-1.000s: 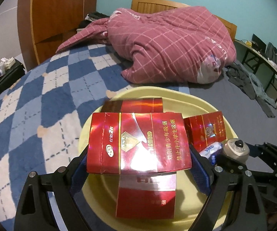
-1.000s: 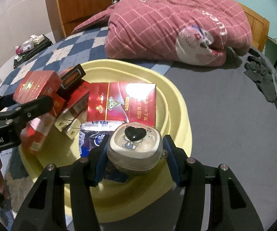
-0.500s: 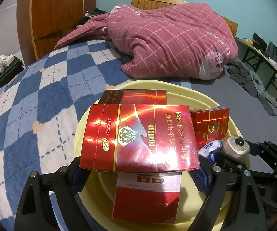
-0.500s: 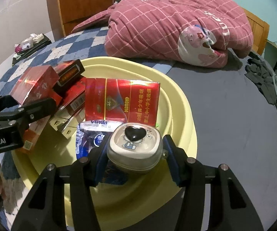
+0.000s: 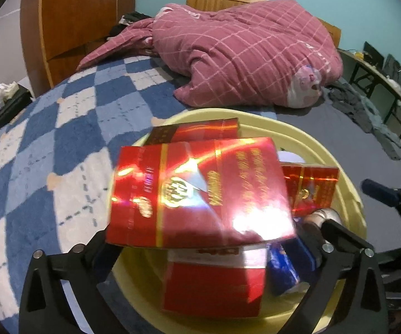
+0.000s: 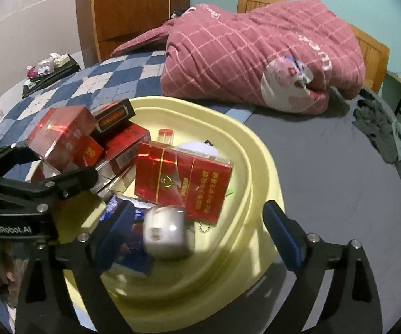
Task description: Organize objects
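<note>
Now, reading from the left, our left gripper (image 5: 200, 253) has just spread its jaws, and the large red cigarette carton (image 5: 200, 192) lies blurred between them above the yellow basin (image 5: 347, 192), its ends free of the pads as far as we can tell. Beneath it more red cartons (image 6: 61, 136) are piled on the basin's left side, with another red carton (image 6: 183, 181) in the middle. Further right, our right gripper (image 6: 200, 236) has also just released its jaws; the small round white case (image 6: 167, 236) shows blurred between them, touching neither pad, over the basin on the bed (image 6: 325, 172).
</note>
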